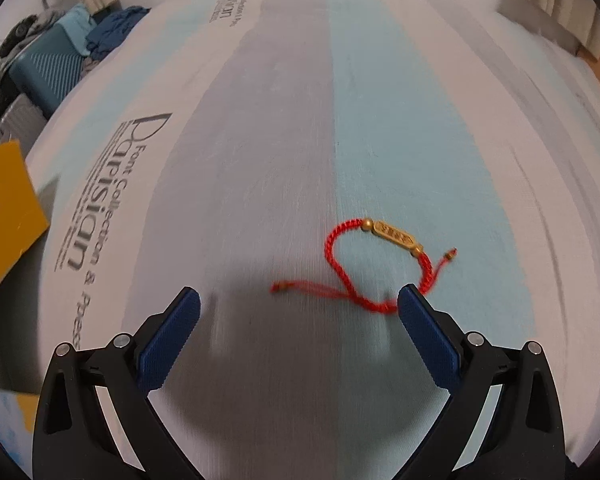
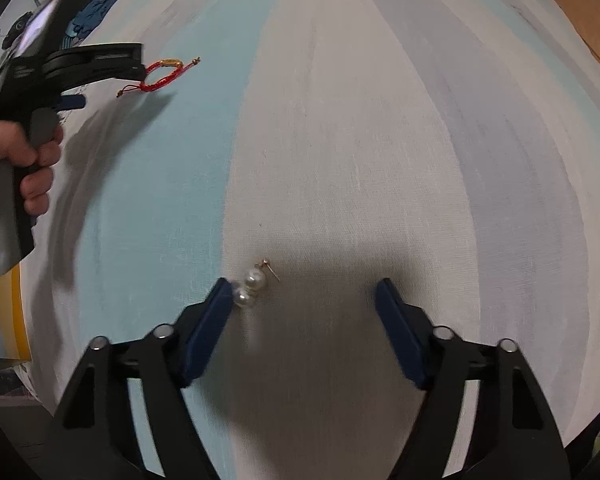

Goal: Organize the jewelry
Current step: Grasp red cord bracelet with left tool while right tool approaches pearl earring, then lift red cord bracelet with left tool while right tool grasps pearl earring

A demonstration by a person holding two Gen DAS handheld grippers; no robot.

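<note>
A red cord bracelet (image 1: 376, 258) with a gold bar charm lies on the striped bed sheet (image 1: 284, 140). My left gripper (image 1: 299, 304) is open above it; the right fingertip (image 1: 410, 300) overlaps the cord's knot end. The bracelet also shows in the right wrist view (image 2: 156, 76), beside the left gripper (image 2: 104, 62). A pearl drop earring (image 2: 252, 284) with a gold post lies on the sheet. My right gripper (image 2: 304, 292) is open around it, the left fingertip (image 2: 222, 292) touching or nearly touching the pearls.
A yellow box (image 1: 4, 216) sits at the sheet's left edge. A teal suitcase (image 1: 46, 68) and blue clothes (image 1: 112, 32) lie beyond the bed at the far left. Wooden floor (image 2: 580, 12) shows at the right.
</note>
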